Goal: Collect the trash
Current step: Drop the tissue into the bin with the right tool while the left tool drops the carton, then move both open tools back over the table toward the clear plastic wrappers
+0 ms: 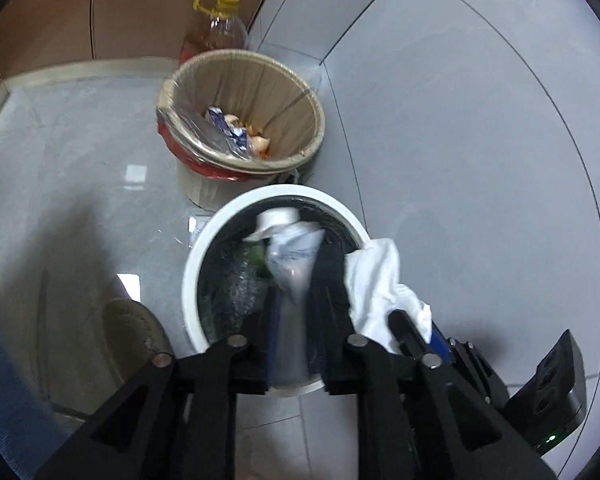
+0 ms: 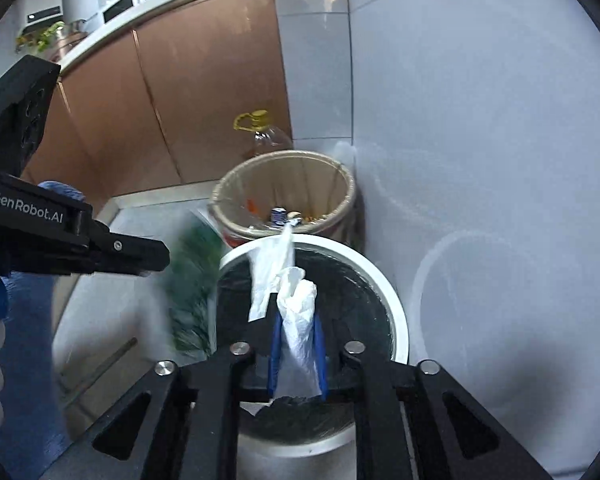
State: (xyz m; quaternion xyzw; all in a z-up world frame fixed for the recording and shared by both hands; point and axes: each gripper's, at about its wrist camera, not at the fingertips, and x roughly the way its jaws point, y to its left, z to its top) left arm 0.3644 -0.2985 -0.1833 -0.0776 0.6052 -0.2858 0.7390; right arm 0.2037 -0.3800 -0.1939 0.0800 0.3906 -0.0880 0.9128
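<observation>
Grey floor tiles below; both tools tilt down over white bin (image 1: 192,276); left tool (image 1: 296,280) grasping plastic bottle (image 1: 290,256); right tool (image 2: 298,320) grasping crumpled tissue (image 2: 296,300).

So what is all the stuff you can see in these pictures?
White-rimmed round bin with black liner: one, on the grey floor, under both grippers.
Tan round bin with clear liner: one, behind the white one by the wall, scraps and a blue-white wrapper inside.
Clear oil bottle with yellow cap and handle: one, behind the tan bin.
Crumpled clear plastic bottle with white cap: one, between the left gripper's fingers.
Crumpled white plastic bag: one, between the right gripper's fingers.
Green blurry thing: one, left of the white bin; cannot tell what.
Brown cabinet doors: along the back.
Left gripper: black, over the white bin.
Right gripper: black with blue pads.
</observation>
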